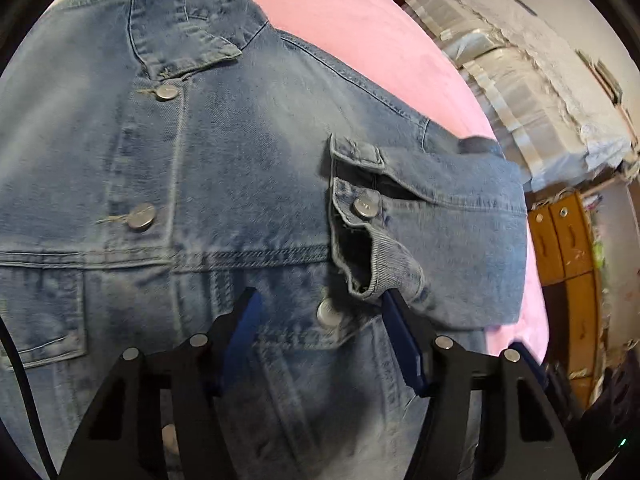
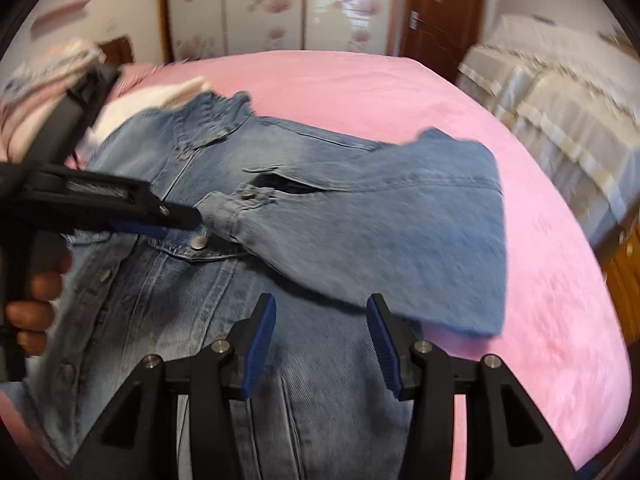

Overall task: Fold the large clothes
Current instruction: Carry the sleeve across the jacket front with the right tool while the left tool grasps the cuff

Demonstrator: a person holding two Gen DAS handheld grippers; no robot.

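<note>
A blue denim jacket (image 1: 220, 160) lies front up and buttoned on the pink bed cover (image 1: 360, 12). One sleeve (image 1: 460, 240) is folded across its chest, with the open cuff (image 1: 376, 256) near the middle. My left gripper (image 1: 320, 298) hovers low over the chest with its jaws apart; the cuff's edge touches its right fingertip and a metal button shows between the fingers. From the right wrist the left gripper (image 2: 188, 218) points at the cuff (image 2: 228, 216). My right gripper (image 2: 320, 304) stands open and empty over the jacket's lower body (image 2: 200, 300), just short of the folded sleeve (image 2: 380, 240).
A hand (image 2: 36, 292) grips the left tool's handle. Pale folded clothes (image 2: 160, 96) lie beyond the collar. Pink bed cover (image 2: 360, 92) spreads to the right. A cream-covered piece of furniture (image 2: 560, 120), a wardrobe (image 2: 260, 8), a brown door (image 2: 440, 8) and a wooden cabinet (image 1: 568, 240) surround the bed.
</note>
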